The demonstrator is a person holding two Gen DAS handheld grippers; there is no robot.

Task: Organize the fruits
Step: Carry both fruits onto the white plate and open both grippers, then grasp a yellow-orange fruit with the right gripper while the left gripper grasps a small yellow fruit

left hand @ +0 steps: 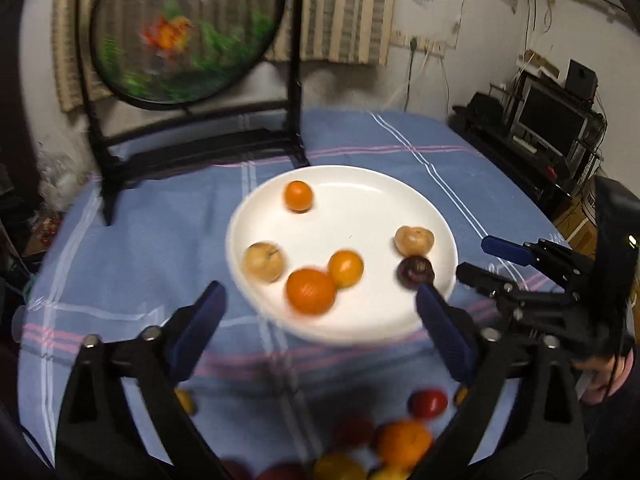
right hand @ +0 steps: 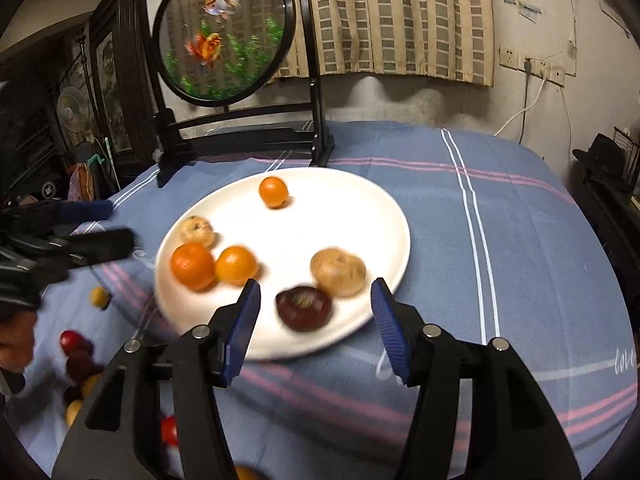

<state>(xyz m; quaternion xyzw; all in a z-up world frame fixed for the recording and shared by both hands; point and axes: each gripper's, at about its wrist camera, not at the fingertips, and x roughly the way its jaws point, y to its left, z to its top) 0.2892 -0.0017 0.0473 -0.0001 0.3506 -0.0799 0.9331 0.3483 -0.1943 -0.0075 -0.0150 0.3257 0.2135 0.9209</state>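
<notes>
A white plate [left hand: 360, 208] [right hand: 320, 216] on the blue plaid cloth holds three oranges, two tan fruits and a dark purple fruit. My left gripper [left hand: 320, 300] is open wide over the plate's near rim, with the big orange [left hand: 311, 291] just beyond its tips and nothing between its pads. My right gripper [right hand: 316, 300] is open. The dark purple fruit [right hand: 304, 308] [left hand: 416, 272] lies on the plate between and just past its tips, untouched. A tan fruit [right hand: 338, 272] sits beside it. Each gripper shows in the other's view: the right gripper [left hand: 476, 260], the left gripper [right hand: 116, 226].
Loose fruits lie on the cloth near the front: a red one [left hand: 428, 403] [right hand: 70, 342], an orange one [left hand: 404, 442], a yellow one [right hand: 99, 296]. A round fish-painted screen [left hand: 184, 32] [right hand: 224, 32] on a black stand rises behind the plate. Bare cloth [right hand: 500, 240] stretches to the plate's right.
</notes>
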